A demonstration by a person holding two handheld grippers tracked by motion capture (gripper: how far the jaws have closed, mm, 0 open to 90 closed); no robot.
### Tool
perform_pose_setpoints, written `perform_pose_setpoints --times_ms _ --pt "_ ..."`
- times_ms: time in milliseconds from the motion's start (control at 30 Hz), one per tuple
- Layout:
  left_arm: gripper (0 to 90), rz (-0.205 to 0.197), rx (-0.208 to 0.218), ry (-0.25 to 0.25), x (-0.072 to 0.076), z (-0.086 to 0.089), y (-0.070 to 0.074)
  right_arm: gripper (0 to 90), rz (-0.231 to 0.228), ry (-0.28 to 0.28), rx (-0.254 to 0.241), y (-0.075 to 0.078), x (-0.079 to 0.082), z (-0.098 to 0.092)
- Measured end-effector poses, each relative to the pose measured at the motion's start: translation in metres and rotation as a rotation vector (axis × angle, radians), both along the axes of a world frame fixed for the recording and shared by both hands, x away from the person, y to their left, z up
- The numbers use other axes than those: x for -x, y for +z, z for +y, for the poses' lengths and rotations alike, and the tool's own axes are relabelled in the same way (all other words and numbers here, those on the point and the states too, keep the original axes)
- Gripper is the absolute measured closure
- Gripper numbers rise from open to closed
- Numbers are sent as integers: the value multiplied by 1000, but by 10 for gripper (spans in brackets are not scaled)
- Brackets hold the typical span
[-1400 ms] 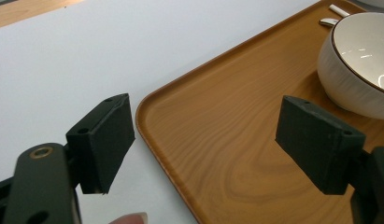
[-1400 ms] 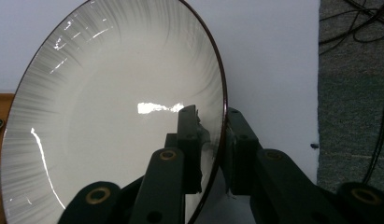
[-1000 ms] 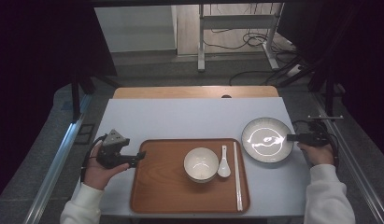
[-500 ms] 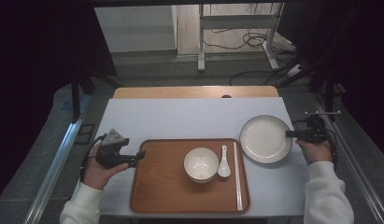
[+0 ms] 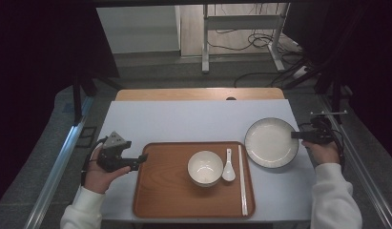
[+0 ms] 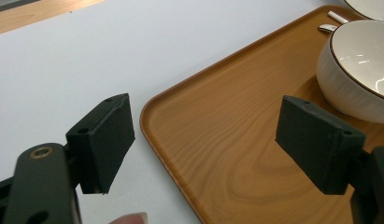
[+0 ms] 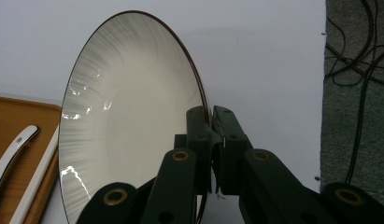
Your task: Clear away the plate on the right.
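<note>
Round cream plate with a dark rim (image 7: pixel 133 116) clamped at its right edge by the right gripper (image 7: pixel 211 125).

The plate is seen just right of the rimmed wooden tray (image 5: pixel 165 186); the left gripper (image 6: pixel 203 140) is held apart over the tray's left edge, bare white tabletop (image 5: pixel 184 119) beyond.

We seem to be in a lab or recording studio. Ahead of our jaws, past the white worktop (image 5: pixel 184 119), lie loose cables (image 5: pixel 241 45), a metal stand (image 5: pixel 205 38) and dark curtains (image 5: pixel 36 57).

White table (image 5: pixel 184 119), wooden strip (image 5: pixel 198 93) at far edge; grey floor (image 5: pixel 150 64), cables (image 5: pixel 260 45), metal stand legs (image 5: pixel 205 38) beyond; dark surroundings.
</note>
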State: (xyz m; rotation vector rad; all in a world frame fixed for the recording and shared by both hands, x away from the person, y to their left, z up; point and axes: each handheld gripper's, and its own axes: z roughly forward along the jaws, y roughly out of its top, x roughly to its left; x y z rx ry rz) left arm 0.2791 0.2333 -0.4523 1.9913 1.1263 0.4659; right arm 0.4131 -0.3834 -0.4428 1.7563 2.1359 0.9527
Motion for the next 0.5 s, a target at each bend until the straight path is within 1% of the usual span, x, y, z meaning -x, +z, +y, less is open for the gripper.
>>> perform_pose_setpoints --times_ms 133,267,500 --pt "193 0 3 2 0 0 0 870 -9 7 8 4 1 1" --pt "192 4 3 2 -1 0 -1 871 -25 8 -1 10 2 -1" --pt "192 5 3 -5 -1 -3 0 871 -64 14 -8 28 6 -1"
